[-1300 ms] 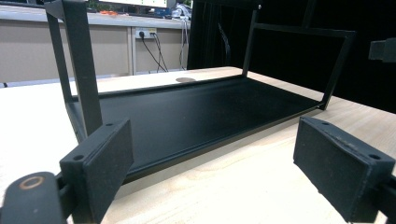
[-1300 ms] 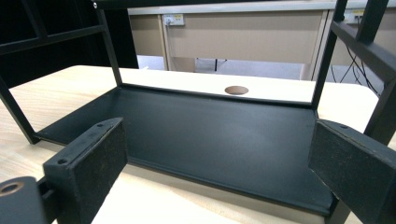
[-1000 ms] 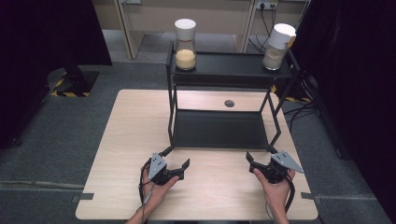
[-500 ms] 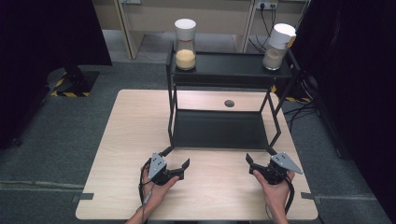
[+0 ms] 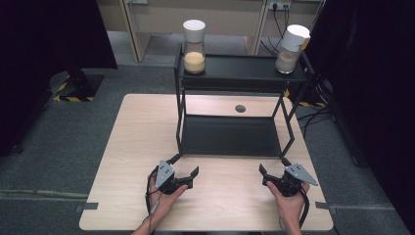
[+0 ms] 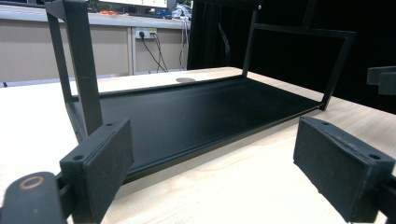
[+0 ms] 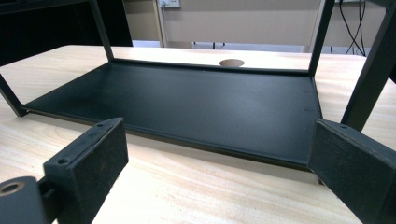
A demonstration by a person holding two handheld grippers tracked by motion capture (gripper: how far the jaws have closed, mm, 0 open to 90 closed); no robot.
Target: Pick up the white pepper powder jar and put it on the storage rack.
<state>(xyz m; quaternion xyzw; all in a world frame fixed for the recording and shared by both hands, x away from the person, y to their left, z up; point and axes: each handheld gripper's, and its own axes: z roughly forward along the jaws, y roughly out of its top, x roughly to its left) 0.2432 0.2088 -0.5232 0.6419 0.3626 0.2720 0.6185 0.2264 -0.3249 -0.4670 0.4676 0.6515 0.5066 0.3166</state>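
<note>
A black two-level metal rack stands on the far half of the wooden table. Its top shelf carries two white-lidded jars: one with yellow grains at the left end, one with brownish grains at the right end. The lower shelf is bare. My left gripper rests open near the rack's front left leg, with nothing between its pads. My right gripper is open and holds nothing, just in front of the rack's front right leg.
A round cable hole sits in the tabletop behind the rack. Bare wood lies along the near edge between the two hands. Dark curtains flank the table on both sides, and cables hang at the back wall.
</note>
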